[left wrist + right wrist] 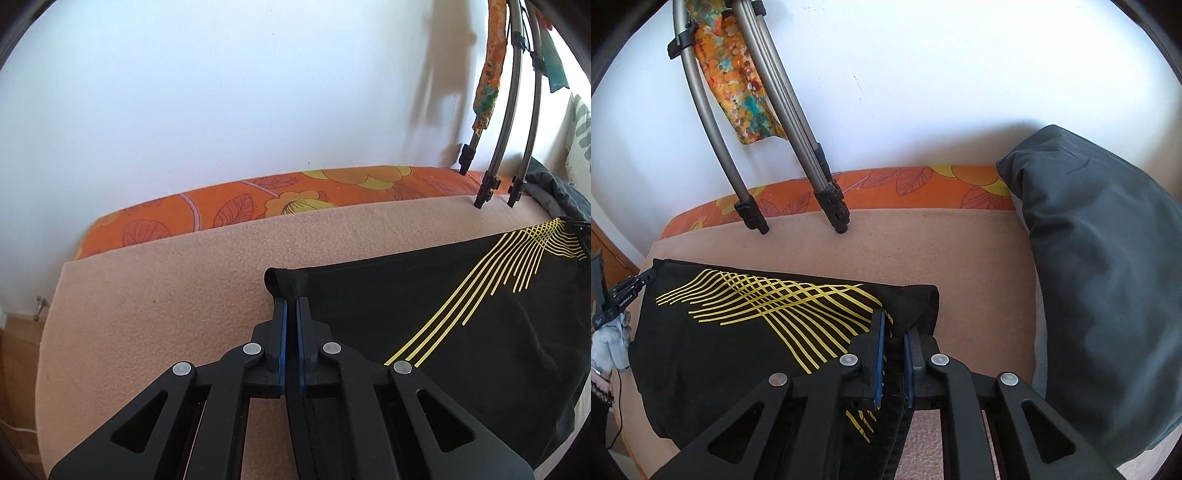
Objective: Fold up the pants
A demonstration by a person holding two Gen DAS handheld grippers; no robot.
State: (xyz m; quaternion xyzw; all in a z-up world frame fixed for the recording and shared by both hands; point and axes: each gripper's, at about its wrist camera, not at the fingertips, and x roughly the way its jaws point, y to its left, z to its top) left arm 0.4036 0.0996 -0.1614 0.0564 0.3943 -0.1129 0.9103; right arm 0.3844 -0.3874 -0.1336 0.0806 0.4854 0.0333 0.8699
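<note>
Peach fleece blanket [155, 295] covers the bed and gives a flat, soft surface for folding; it fills the middle of both views, with an orange floral sheet [207, 206] showing along the far edge against the white wall. A grey pillow [1108, 258] leans at the right of the right wrist view, pushed aside so that it leaves the working area free. Tripod legs [827, 199] stand on the blanket near the wall, upper left in that view, probably carrying recording gear.

Black pants [443, 314] with yellow line print lie spread on the blanket, lower right in the left wrist view and lower left in the right one. Left claw [291, 306] is clenched on one corner of the cloth, at the rolled hem in the centre of its frame. Right claw [894, 328] is clenched on the opposite corner, with fabric bunched between its blue pads. Holding both corners of one edge keeps that edge taut, so it can likely be carried over as a straight fold.
</note>
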